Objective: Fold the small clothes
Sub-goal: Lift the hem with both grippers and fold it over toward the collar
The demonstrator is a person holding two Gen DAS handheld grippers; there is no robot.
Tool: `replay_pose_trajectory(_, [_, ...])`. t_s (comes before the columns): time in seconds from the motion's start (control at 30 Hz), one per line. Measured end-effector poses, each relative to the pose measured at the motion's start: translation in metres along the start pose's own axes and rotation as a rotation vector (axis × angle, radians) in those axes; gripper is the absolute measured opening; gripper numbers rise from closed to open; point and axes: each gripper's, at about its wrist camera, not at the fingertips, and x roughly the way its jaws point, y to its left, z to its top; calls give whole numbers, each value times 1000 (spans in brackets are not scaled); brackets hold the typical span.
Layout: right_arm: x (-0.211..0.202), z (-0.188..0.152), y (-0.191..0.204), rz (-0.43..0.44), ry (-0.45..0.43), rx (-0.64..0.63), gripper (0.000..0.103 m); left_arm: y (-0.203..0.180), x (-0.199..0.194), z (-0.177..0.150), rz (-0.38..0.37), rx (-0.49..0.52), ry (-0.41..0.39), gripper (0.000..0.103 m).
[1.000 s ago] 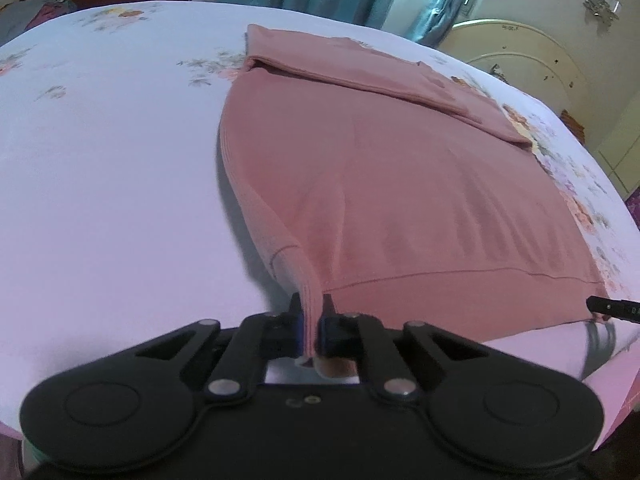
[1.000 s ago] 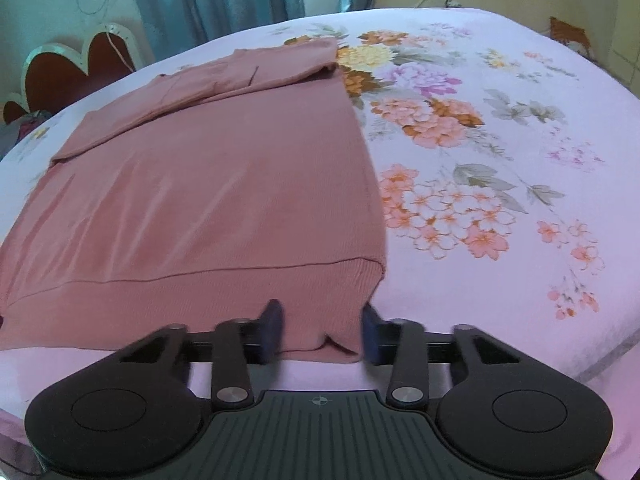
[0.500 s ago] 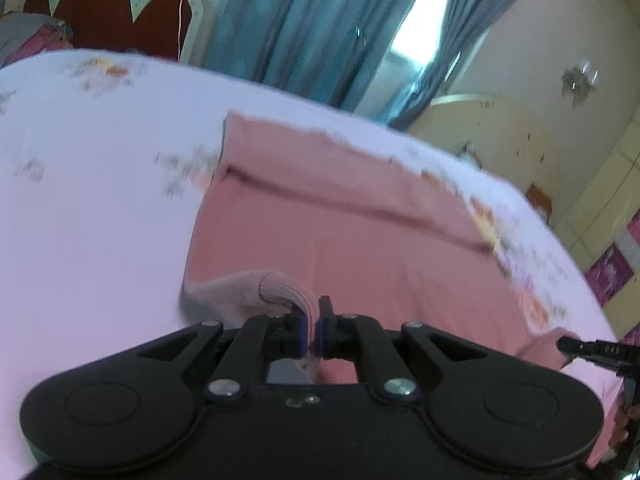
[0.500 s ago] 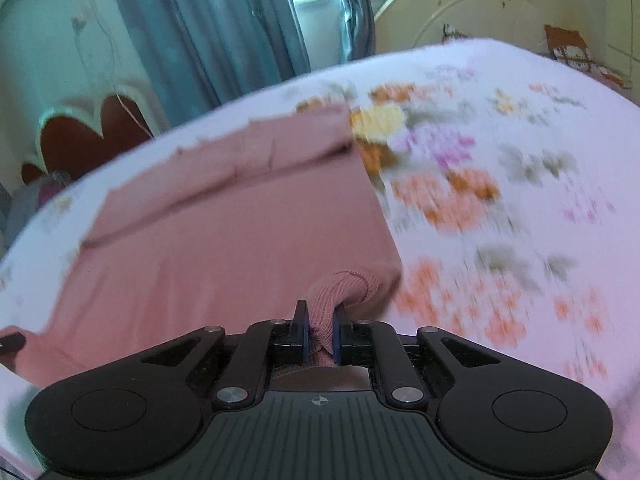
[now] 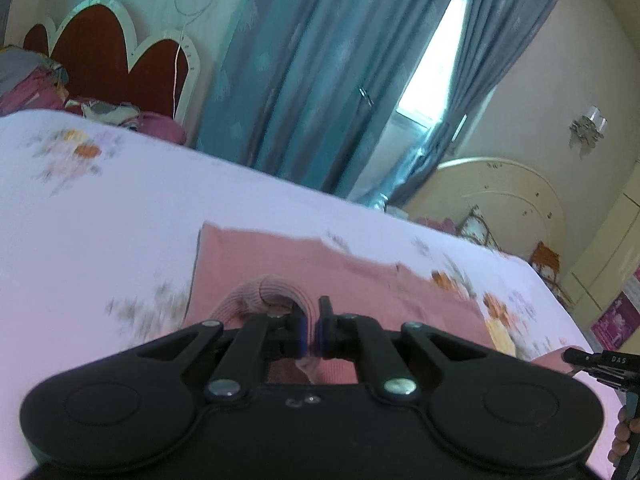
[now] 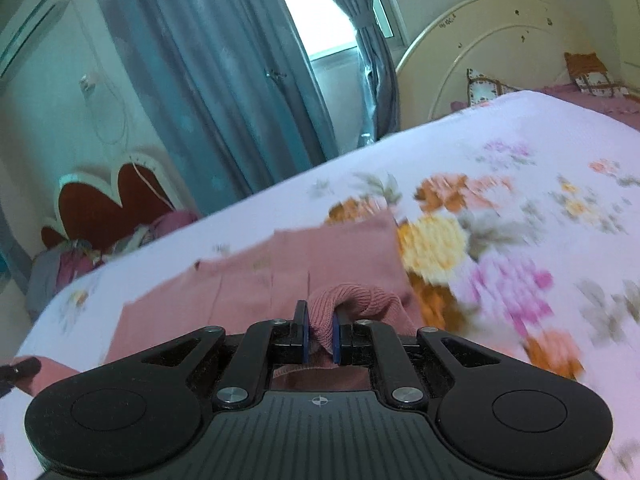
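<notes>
You've lifted both hem corners off the bed [image 6: 520,128] and carried them forward; the left gripper [image 5: 311,334] and right gripper [image 6: 319,336] each clench the pink sweater [image 6: 340,240]. Uneven hands could skew the fold.

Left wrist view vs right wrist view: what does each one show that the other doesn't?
Left wrist only: a wall lamp on the far wall, and the left gripper shut on a corner of the pink garment.

Right wrist only: an air conditioner high on the wall, large bright flowers on the bedsheet, and the right gripper shut on the garment's ribbed hem.

Both: the garment, the floral sheet, the teal curtains, the red scalloped headboard, the cream headboard, and the opposite gripper's tip at the frame edge.
</notes>
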Motion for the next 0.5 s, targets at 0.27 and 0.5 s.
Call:
replay_pose_trajectory(0.27, [92, 53, -7, 4, 3, 37, 10, -4, 77, 45, 69, 0, -28, 5])
replay_pose_trajectory(0.5, [177, 72, -22, -14, 81, 100, 10, 3, 149, 57, 164, 17, 14, 5])
